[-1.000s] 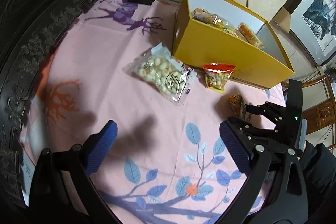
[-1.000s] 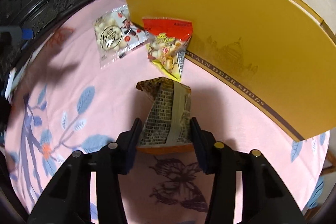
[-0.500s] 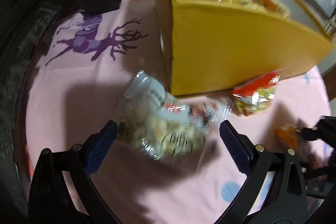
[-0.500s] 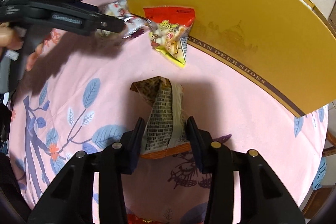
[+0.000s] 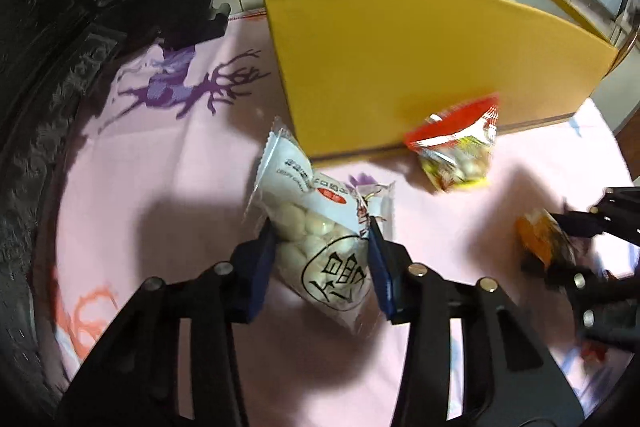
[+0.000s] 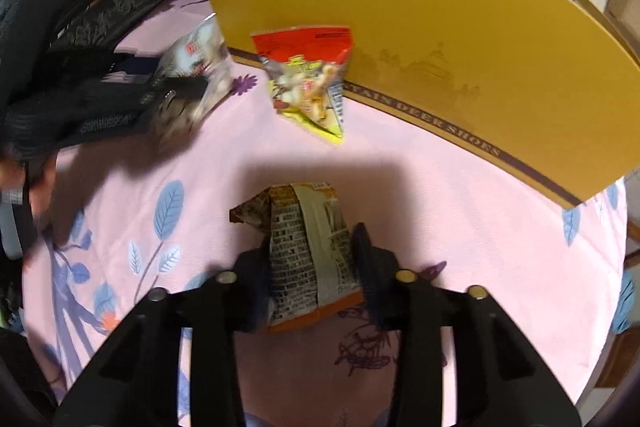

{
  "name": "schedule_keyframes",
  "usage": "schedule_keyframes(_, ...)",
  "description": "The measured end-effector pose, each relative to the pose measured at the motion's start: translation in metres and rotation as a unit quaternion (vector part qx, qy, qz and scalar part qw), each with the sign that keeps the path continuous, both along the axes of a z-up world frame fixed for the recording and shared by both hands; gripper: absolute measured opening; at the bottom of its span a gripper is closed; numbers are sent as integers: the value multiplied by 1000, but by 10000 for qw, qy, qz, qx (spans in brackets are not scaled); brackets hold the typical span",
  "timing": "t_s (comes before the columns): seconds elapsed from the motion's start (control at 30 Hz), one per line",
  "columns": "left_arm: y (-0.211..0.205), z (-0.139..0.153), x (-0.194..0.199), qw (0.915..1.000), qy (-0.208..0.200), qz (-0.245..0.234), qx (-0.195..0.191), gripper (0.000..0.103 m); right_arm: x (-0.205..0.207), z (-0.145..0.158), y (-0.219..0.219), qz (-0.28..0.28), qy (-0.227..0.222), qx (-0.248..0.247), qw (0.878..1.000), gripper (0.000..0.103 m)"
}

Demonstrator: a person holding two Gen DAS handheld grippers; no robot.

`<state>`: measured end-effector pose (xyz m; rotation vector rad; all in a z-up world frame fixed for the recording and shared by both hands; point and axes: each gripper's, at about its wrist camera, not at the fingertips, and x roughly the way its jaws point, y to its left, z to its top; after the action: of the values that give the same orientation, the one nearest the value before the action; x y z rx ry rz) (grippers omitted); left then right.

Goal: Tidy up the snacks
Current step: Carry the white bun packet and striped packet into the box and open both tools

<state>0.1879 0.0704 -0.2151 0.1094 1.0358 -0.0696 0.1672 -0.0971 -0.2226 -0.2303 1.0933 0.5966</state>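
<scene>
**A:** Since a second ago your left tongs [image 5: 322, 241] have swung in from open desk and closed round the clear bag of white puffs [image 5: 320, 247]; your right tongs [image 6: 310, 267] have kept their grip on the brick-print packet [image 6: 310, 251].

**B:** Biggest thing first: where does the box sit?

**A:** Your yellow box [image 5: 420, 67] stands on the pink cloth of the desk [image 5: 160, 155], open at the top, with a few wrapped snacks just showing over its rim. The puff bag's far corner lies just beside the box's near corner.

**B:** How will the bag handle?

**A:** I judge it light and air-filled, with slick film and brittle pieces inside. You have it across the belly; squeeze gently, or take the crimped seam, where the film is flat.

**B:** And the right side?

**A:** Clenched on the brick-print packet across its lower half, by the orange hem. It looks soft and crumpled, so it should sag but not slip.

**B:** Anything left over?

**A:** Your small red-topped packet [image 6: 310, 83] leans against the box wall, untouched.
</scene>
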Motion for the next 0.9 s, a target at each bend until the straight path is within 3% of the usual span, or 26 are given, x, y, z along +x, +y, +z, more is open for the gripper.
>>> schedule_keyframes(0.17, -11, 5, -34, 9992, 51, 45, -385, 39, -7, 15, -9, -114, -39, 151, 9998, 27)
schedule_keyframes(0.33, -21, 14, -63, 9982, 138, 133, -571, 38, -18, 34, -16, -209, -210, 269, 9992, 26)
schedule_keyframes(0.53, -35, 49, -86, 9968, -10, 188, -782, 39, -35, 50, -26, -363, -451, 279, 9979, 26)
schedule_keyframes(0.9, -51, 113, -80, 9953, -346, 65, -905, 40, -47, 82, -50, -776, -720, 411, 9935, 26)
